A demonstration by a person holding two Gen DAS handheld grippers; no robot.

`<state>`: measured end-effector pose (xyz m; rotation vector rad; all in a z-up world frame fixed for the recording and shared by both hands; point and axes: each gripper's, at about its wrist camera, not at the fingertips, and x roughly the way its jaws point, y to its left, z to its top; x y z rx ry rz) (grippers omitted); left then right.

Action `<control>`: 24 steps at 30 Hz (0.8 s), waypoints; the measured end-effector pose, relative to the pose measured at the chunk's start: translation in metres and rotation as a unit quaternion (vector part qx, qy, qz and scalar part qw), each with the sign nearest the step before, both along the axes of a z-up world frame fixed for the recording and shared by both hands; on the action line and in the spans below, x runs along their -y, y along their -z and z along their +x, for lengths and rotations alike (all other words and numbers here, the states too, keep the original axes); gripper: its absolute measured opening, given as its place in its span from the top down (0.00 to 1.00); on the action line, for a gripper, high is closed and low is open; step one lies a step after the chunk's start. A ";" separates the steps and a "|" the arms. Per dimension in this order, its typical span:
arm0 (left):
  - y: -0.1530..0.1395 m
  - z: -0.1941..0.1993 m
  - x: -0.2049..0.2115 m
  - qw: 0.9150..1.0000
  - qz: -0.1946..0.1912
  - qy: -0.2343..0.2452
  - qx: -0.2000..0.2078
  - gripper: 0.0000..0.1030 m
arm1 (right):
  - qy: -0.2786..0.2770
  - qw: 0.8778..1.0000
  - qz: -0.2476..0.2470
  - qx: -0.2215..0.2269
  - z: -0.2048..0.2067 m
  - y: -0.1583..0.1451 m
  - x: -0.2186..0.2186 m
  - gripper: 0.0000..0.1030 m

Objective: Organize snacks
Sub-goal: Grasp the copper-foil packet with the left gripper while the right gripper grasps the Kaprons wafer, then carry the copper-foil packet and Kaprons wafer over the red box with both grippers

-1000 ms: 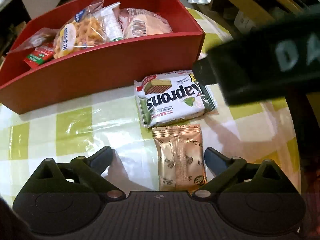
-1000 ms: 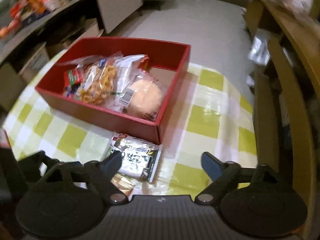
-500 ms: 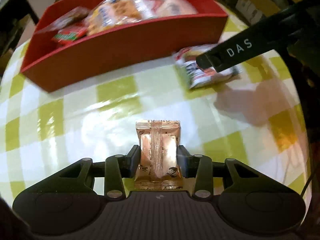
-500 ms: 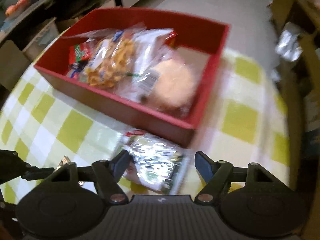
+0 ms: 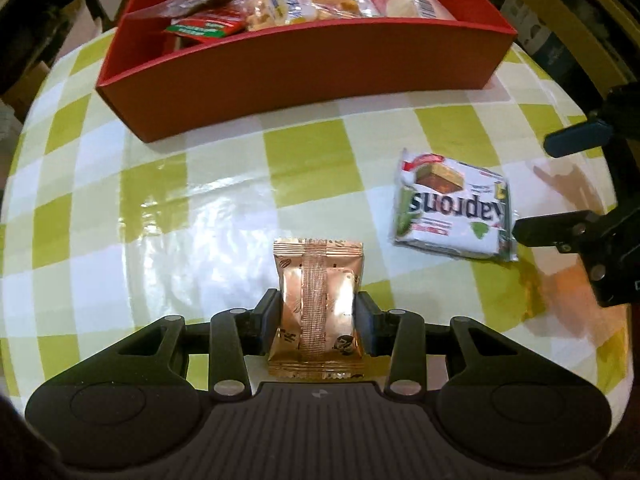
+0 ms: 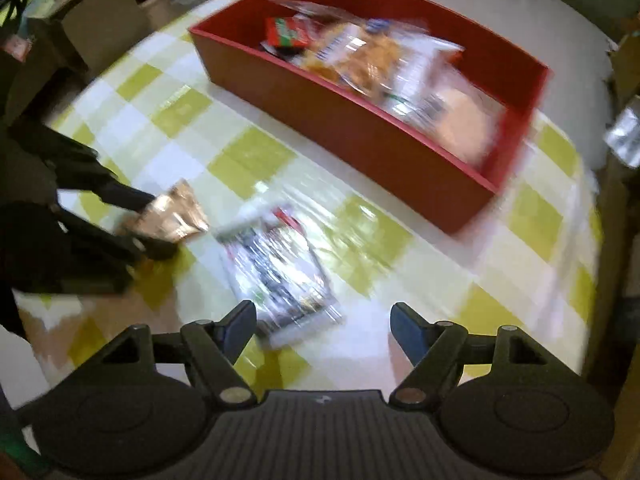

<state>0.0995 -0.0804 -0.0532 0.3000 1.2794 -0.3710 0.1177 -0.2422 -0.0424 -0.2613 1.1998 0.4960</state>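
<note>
While left gripper (image 5: 318,322) clamps gold snack packet (image 5: 318,312) | right gripper (image 6: 323,322) gapes empty, wafer pack (image 6: 280,276) blurred ahead of its left finger | left view alone reads the pack's print | red box (image 5: 304,64) beyond.

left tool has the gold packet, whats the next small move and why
Probably carry it forward to the red cardboard box and release it there. The left tool is shut on the shiny gold foil snack packet, the box already holds other snacks, and the open right tool sits by the white-and-green wafer pack, seemingly handling that one.
</note>
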 end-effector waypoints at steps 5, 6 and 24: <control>0.000 -0.001 -0.004 1.000 0.000 0.001 0.002 0.46 | -0.058 0.997 -0.041 0.006 0.008 0.023 -0.039 0.22; -0.001 -0.002 -0.006 1.000 -0.004 0.003 0.002 0.45 | -0.061 0.996 -0.059 0.006 0.007 0.029 -0.044 0.22; -0.024 0.005 -0.025 0.998 -0.055 -0.026 0.011 0.54 | 0.052 0.998 0.018 0.034 0.000 -0.016 -0.005 0.36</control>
